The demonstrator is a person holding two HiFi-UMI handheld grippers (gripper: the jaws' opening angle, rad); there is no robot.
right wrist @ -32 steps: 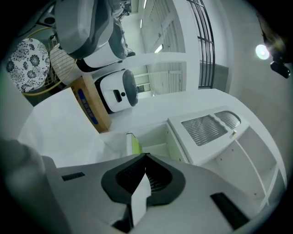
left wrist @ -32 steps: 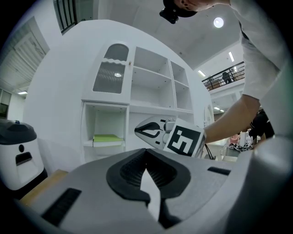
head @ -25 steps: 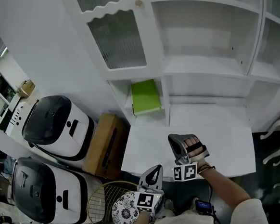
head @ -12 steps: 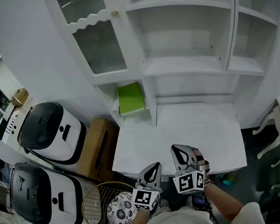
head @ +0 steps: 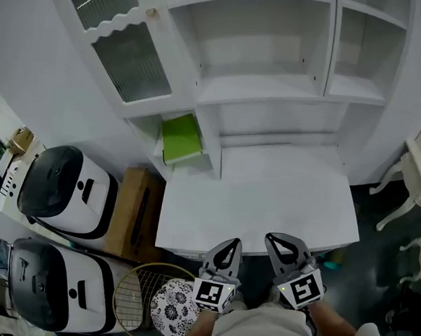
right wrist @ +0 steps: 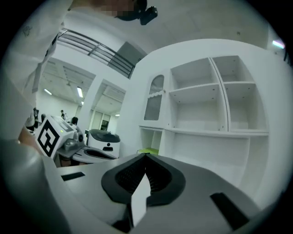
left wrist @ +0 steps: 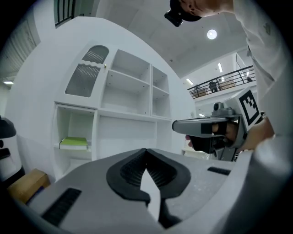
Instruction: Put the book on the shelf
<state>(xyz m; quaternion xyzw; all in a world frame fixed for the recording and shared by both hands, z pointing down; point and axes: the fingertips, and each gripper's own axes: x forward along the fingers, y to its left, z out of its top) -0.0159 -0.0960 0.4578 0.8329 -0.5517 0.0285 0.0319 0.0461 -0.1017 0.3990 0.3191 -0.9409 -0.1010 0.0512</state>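
One green book (head: 180, 138) lies flat in the low open cubby at the left end of the white shelf unit (head: 275, 89). In the head view it is at about 11 o'clock from the grippers and well apart from them. The two grippers sit side by side at 6 o'clock, by the near edge of the white desk (head: 266, 197). Each points level toward the shelves, with its marker cube facing up. The left gripper (head: 227, 245) has its jaws closed tip to tip with nothing between them. The right gripper (head: 283, 242) is the same, with its jaws together and empty. Behind them only the person's light sleeves show.

One arched glass door (head: 125, 55) hangs at 11 o'clock above the book. One cardboard box (head: 134, 212) stands at 9 o'clock of the desk. Past it are two white machines (head: 64, 188) with black lids, one nearer than the other. One racket (head: 139, 296) and one patterned round disc (head: 174, 309) lie at 8 o'clock of the left gripper.
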